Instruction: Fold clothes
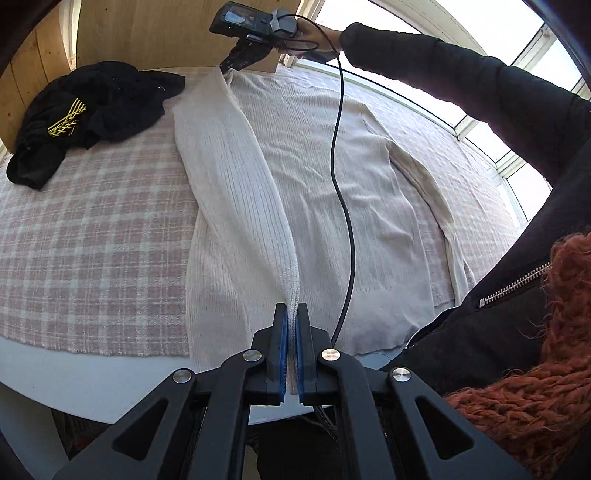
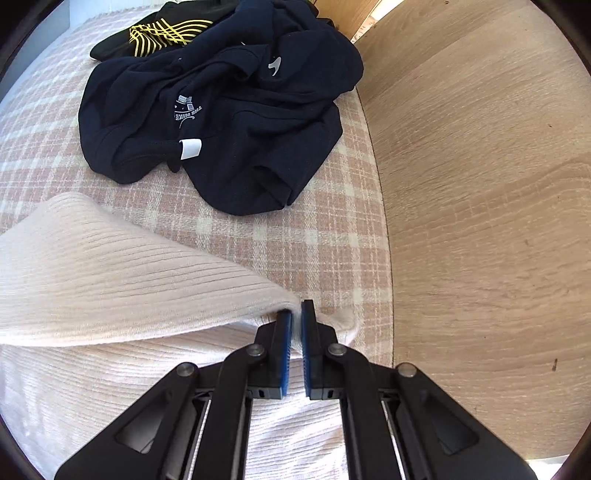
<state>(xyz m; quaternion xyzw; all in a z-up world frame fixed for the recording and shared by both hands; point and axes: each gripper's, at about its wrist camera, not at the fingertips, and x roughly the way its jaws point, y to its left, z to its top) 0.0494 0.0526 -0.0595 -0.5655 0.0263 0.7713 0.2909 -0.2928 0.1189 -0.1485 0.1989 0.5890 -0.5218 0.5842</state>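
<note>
A cream ribbed sweater lies spread on a pink plaid bedcover. Its left side is lifted into a long fold stretched between both grippers. My left gripper is shut on the sweater's hem at the near end. At the far end the right gripper pinches the shoulder corner. In the right wrist view my right gripper is shut on that cream corner, raised a little above the rest of the sweater.
A heap of dark clothes, one piece with yellow lines, lies on the bedcover at the far left. A wooden board stands along the bed's far edge. A person's black sleeve and a hanging cable cross above the sweater.
</note>
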